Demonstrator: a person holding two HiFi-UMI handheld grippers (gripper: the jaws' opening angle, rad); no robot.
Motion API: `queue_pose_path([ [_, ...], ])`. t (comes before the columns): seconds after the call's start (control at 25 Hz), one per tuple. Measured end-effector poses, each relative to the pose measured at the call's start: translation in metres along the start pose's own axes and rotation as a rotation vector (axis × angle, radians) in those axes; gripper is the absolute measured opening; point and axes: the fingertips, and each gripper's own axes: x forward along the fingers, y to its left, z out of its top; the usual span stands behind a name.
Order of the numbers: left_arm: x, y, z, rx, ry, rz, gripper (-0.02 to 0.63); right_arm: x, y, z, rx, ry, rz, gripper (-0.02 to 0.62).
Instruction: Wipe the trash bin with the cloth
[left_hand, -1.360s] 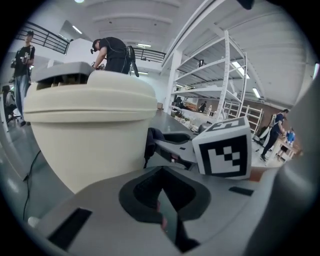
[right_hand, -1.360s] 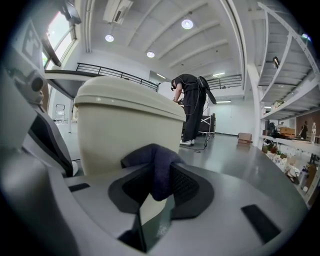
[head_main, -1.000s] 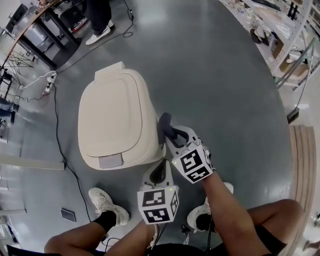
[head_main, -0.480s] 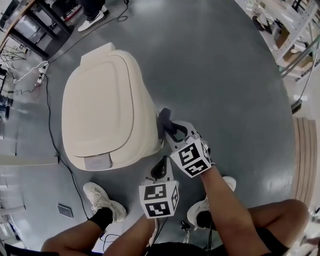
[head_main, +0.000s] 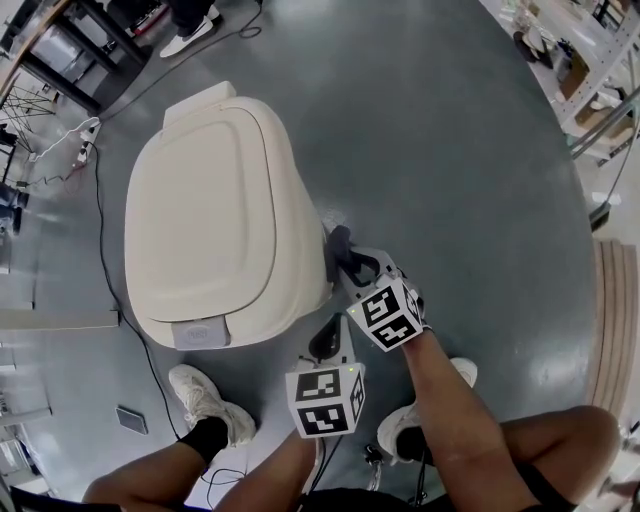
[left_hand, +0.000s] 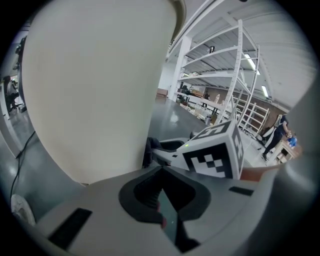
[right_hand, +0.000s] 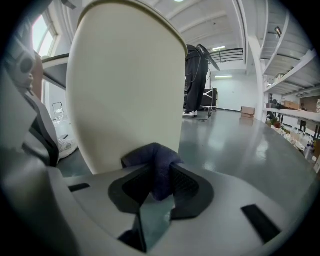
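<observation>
Two grippers are low beside the cream trash bin (head_main: 210, 220), which stands lid closed on the grey floor (head_main: 450, 150). My right gripper (right_hand: 152, 187) is clamped on the dark blue cloth (right_hand: 156, 159), and the cloth is touching the bin's right side wall. My left gripper (left_hand: 161, 192) sits just behind it, jaws together with nothing between them, near the bin's front right corner.

left hand-held gripper (head_main: 324, 342): white shell, black-white marker cube (head_main: 322, 400) | right hand-held gripper (head_main: 343, 258): same | white sneakers (head_main: 205, 398), black sock (head_main: 212, 437)
</observation>
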Motion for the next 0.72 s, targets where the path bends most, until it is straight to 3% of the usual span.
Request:
queue_pose_path([
  [0.32,-0.003,0.002,0.005,0.011,-0.007,0.007,0.0,-0.004,-0.005,0.004,0.016,0.001,-0.039,0.092],
  [0.72,-0.024,-0.019,0.042,0.038,-0.085,-0.01,0.0,-0.049,-0.034,0.097,-0.036,-0.232,-0.11,0.092],
])
